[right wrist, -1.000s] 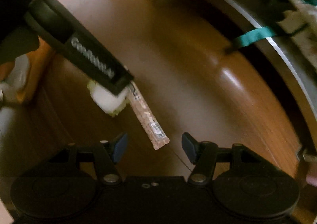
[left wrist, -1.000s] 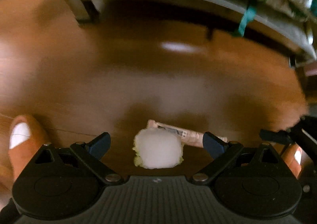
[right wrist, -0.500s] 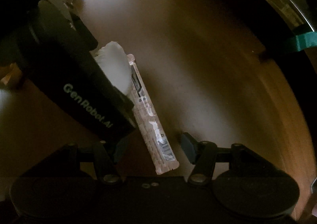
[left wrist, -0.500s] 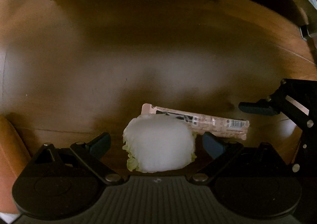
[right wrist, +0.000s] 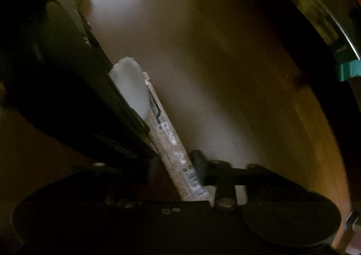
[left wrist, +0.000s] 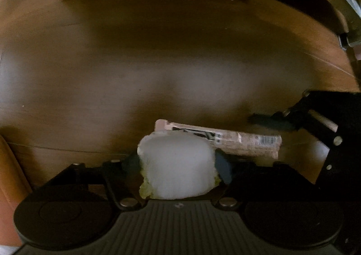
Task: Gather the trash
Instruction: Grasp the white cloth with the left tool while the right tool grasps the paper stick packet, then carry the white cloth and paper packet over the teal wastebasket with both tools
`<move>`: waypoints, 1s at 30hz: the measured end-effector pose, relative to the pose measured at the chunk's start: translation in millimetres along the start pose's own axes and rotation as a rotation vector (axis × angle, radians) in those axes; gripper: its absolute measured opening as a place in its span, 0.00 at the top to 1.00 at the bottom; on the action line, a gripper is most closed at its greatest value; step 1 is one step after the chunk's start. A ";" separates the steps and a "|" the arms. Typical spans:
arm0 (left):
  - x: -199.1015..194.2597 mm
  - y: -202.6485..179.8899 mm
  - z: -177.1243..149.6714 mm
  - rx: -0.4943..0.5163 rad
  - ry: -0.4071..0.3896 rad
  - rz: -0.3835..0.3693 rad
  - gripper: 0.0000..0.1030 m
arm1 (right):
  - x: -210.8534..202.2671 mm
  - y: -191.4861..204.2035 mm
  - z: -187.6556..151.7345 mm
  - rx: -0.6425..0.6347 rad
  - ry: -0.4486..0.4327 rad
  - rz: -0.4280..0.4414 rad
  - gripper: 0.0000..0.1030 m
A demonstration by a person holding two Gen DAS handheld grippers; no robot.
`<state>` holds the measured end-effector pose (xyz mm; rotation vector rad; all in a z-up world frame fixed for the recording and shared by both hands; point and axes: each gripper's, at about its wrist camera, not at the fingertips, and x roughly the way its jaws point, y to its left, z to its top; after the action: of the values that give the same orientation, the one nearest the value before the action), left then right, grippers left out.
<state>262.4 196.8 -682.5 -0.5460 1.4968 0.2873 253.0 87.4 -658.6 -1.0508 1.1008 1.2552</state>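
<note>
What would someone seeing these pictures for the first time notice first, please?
A white cabbage chunk fills the low centre of the left wrist view, with the left gripper shut on it. Right behind it on the brown floor lies a long pink wrapper; the right gripper has closed on the wrapper's barcode end.

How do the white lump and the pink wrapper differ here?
The white lump is round and puffy with a yellowish edge; the pink wrapper is long, flat and printed. The left tongs pinch the lump; the right tongs close around the wrapper's barcode end. Both lie on the wooden floor, touching.
</note>
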 end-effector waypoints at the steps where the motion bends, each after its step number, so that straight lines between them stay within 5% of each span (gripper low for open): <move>1: -0.7 0.6 0.9 -0.001 0.004 0.003 0.37 | 0.4 -0.9 -0.2 0.000 0.002 0.003 0.74; 10: -14.6 8.5 6.9 -0.050 0.009 -0.015 0.44 | -17.2 5.2 -13.9 -0.010 0.062 -0.070 0.77; 19: -54.1 8.7 10.1 -0.079 -0.040 -0.018 0.44 | -73.1 -23.6 -25.9 0.252 0.099 -0.121 0.79; 30: -176.5 -14.0 2.6 -0.094 -0.176 -0.053 0.44 | -237.2 -44.6 -1.6 0.518 -0.108 -0.120 0.79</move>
<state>259.2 212.6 -506.2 -0.6189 1.3017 0.3561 296.7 43.1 -425.3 -0.6368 1.1764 0.8531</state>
